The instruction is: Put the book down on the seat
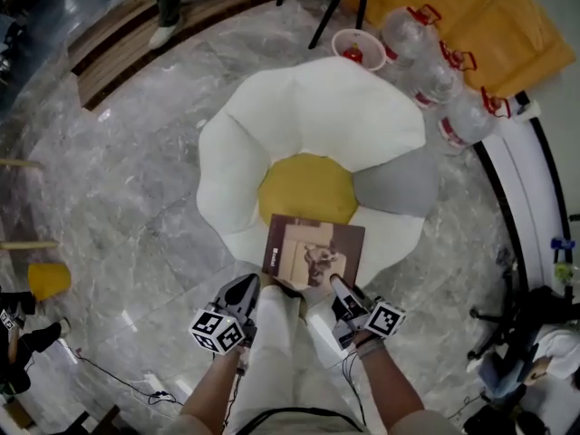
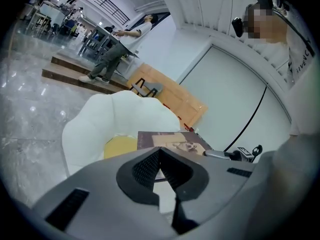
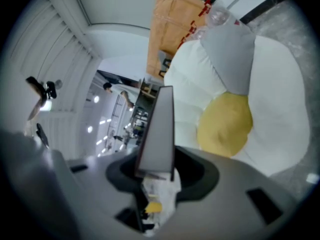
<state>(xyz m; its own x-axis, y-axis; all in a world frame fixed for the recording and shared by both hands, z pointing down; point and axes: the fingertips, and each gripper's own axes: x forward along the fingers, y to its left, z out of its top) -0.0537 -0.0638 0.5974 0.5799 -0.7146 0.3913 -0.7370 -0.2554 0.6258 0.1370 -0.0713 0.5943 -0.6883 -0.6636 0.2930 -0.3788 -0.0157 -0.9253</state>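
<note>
A brown book [image 1: 315, 254] hangs level over the near edge of the flower-shaped seat [image 1: 299, 107], which has white petals, one grey petal and a yellow centre [image 1: 306, 188]. My left gripper [image 1: 265, 284] is shut on the book's near left corner, and my right gripper [image 1: 337, 285] is shut on its near right corner. In the left gripper view the book [image 2: 175, 141] stretches flat beyond my left gripper [image 2: 160, 156], above the seat [image 2: 100, 124]. The right gripper view shows the book [image 3: 157, 134] edge-on in my right gripper [image 3: 156, 171], with the seat [image 3: 280, 99] behind it.
Big water bottles [image 1: 435, 71] and an orange sheet [image 1: 480, 16] lie behind the seat at the right. Black chair legs [image 1: 335, 7] and a wooden step [image 1: 136, 34] are at the back, where a person's legs [image 1: 172, 7] stand. A yellow object [image 1: 47, 279] sits at left.
</note>
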